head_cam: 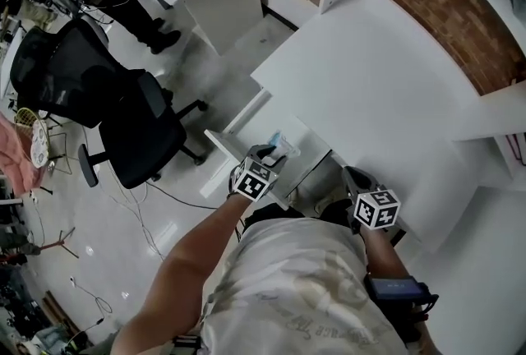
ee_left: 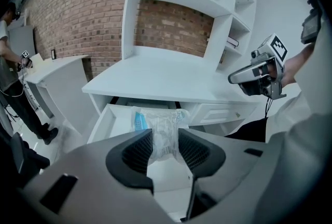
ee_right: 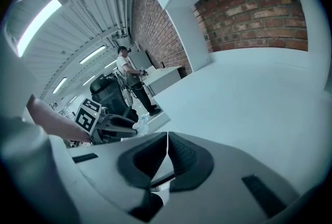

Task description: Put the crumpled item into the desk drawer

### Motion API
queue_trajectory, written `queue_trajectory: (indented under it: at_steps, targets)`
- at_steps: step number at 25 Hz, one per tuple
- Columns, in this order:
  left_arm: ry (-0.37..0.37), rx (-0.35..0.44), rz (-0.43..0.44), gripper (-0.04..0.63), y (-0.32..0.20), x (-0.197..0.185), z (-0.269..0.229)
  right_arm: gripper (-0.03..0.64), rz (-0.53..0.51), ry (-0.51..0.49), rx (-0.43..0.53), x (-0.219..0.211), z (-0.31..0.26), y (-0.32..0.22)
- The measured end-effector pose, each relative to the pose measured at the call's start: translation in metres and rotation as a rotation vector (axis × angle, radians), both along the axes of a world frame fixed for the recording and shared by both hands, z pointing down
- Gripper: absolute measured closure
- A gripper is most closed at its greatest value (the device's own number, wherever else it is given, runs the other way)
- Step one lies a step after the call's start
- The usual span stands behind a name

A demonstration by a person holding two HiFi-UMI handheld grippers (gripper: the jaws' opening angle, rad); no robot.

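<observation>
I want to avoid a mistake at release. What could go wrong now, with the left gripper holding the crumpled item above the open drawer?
1. The crumpled item looks like thin plastic, pinched in the left gripper; on release it may cling to a pad or drift past the drawer wall to the floor.
2. It may spring up above the drawer rim and jam under the desk at closing.

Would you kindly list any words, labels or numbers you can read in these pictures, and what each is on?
No text can be read anywhere.
Shirt: faint print, too blurred to read.
Crumpled item: blue patch, no legible lettering.
Marker cubes: square patterns only, no words.
</observation>
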State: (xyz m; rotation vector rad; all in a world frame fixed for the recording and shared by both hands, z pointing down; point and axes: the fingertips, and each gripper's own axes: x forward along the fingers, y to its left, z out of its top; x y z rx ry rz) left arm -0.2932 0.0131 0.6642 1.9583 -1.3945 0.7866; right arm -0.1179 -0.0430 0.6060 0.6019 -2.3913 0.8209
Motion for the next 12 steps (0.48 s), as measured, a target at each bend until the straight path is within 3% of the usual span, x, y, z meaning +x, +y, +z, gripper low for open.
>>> queue_trajectory:
  at_steps: [12]
  targets:
    - [-0.026,-0.070,0.082,0.425,-0.014,-0.001,0.048,0.594,0.037,0.010,-0.030,0.002,0.015,0.020]
